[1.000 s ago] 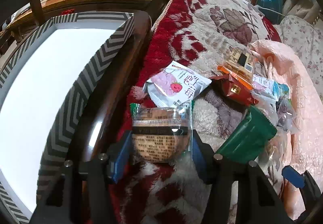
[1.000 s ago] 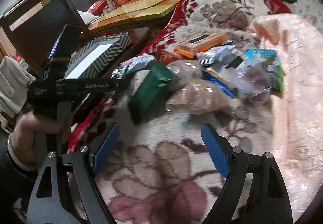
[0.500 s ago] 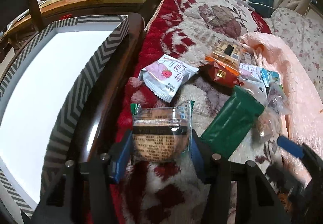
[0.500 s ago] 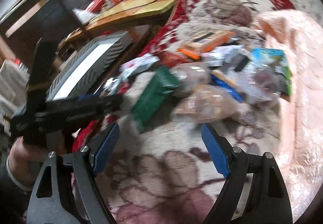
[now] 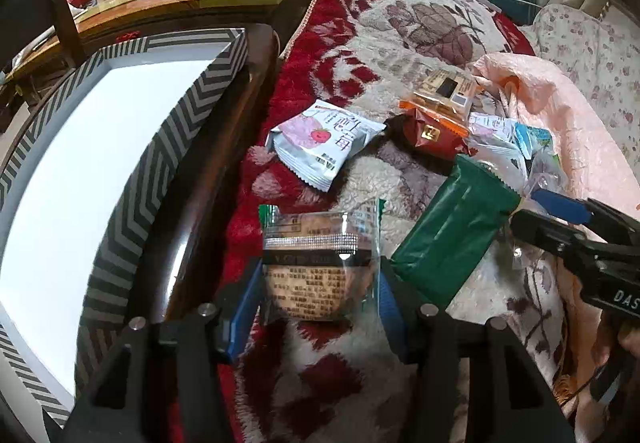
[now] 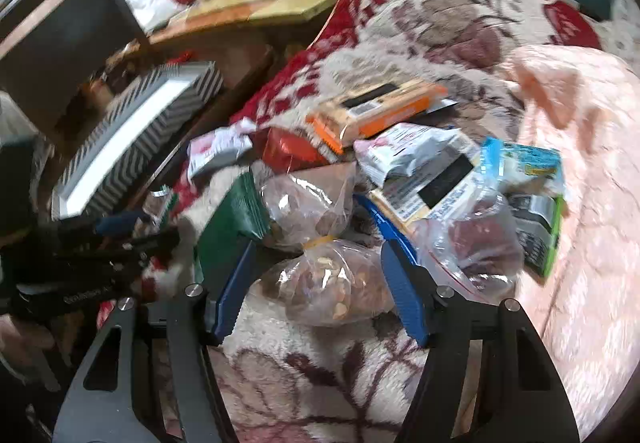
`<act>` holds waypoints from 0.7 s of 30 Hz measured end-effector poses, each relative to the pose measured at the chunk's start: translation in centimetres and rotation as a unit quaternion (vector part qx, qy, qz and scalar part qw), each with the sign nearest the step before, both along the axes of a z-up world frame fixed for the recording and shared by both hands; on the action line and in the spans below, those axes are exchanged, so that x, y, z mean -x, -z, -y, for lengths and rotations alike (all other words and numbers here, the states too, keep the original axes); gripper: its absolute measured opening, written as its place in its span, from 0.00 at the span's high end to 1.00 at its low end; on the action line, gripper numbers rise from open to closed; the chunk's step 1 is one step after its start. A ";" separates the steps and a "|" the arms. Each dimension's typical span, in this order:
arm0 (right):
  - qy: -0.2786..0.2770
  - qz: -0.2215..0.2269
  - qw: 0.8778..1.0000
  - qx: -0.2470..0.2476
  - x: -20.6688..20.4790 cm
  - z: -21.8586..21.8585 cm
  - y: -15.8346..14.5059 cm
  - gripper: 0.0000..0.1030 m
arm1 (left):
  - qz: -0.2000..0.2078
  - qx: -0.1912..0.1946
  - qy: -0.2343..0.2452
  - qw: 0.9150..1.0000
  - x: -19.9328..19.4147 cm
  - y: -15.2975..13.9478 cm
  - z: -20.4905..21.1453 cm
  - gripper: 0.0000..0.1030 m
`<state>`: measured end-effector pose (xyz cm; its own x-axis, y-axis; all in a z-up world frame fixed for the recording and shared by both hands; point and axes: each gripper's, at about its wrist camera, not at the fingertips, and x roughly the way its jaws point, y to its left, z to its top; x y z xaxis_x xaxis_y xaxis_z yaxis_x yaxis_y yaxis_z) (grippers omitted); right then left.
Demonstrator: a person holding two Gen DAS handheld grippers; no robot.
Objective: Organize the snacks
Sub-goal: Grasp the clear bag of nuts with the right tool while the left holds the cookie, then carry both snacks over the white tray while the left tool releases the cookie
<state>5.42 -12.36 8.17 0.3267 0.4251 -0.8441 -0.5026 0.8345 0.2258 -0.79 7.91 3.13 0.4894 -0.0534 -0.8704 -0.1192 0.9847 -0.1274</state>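
Two views checked. Left wrist: left gripper [image 5: 318, 297] clamps a clear-wrapped cake packet [image 5: 318, 267] above the blanket, beside the chevron box [image 5: 160, 131]. Right wrist: right gripper [image 6: 316, 283] is closing around a knotted nut bag [image 6: 332, 283]; pads not yet pressing. Slack film may slip or snag the neighbouring green pouch [image 6: 230, 227].

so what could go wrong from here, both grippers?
1. The right gripper is closing around a clear bag of nuts; the thin plastic could slip or tear.
2. The green packet touches its left finger, so it may get dragged.
3. The left gripper grips the wrapped pastry only at its lower end; it could swing loose.
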 end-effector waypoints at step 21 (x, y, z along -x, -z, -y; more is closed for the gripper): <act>-0.029 0.047 0.998 -0.010 2.0 -1.0 -1.5 0.67 | 0.026 0.004 0.007 1.000 0.5 -2.3 0.5 0.45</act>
